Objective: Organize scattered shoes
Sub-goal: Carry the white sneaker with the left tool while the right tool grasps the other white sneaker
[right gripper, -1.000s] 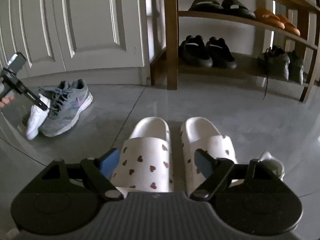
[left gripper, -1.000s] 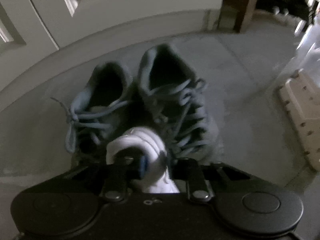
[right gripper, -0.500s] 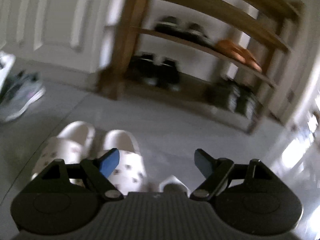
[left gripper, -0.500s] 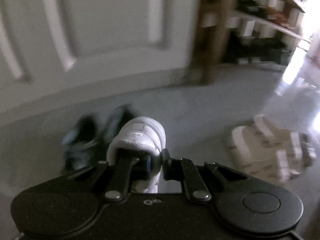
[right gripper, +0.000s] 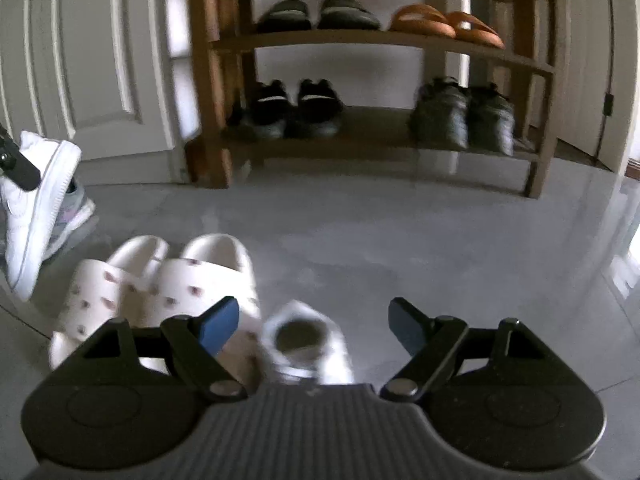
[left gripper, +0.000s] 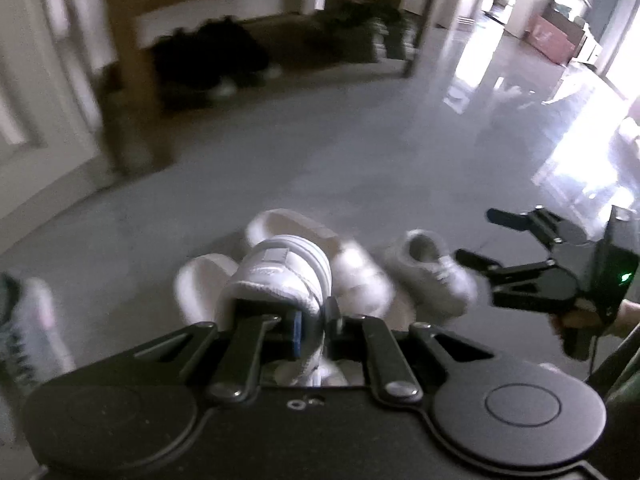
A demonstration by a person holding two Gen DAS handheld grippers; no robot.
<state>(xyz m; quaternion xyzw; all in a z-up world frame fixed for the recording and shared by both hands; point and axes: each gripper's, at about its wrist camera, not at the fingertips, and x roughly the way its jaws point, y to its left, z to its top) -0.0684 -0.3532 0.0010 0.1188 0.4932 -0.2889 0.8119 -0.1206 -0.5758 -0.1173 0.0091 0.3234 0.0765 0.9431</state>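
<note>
My left gripper [left gripper: 314, 326] is shut on a small white sneaker [left gripper: 280, 272] and holds it in the air above the floor; the sneaker also shows hanging at the left edge of the right wrist view [right gripper: 38, 208]. Its white mate [right gripper: 308, 340] stands on the floor between the fingers of my open, empty right gripper [right gripper: 314, 320], and also shows in the left wrist view [left gripper: 432, 268]. A pair of white heart-print slides [right gripper: 160, 284] lies just left of it. My right gripper also shows in the left wrist view [left gripper: 480, 240].
A wooden shoe rack [right gripper: 360, 40] stands ahead with black slides, orange slides, black sneakers and dark shoes on its shelves. Grey sneakers [right gripper: 72, 212] lie at the left by white panelled doors [right gripper: 80, 60]. The floor is grey and shiny.
My left gripper has swung right with the white sneaker, away from the grey sneakers and over the slides. My right gripper has shifted right, from the slides to the white sneaker on the floor.
</note>
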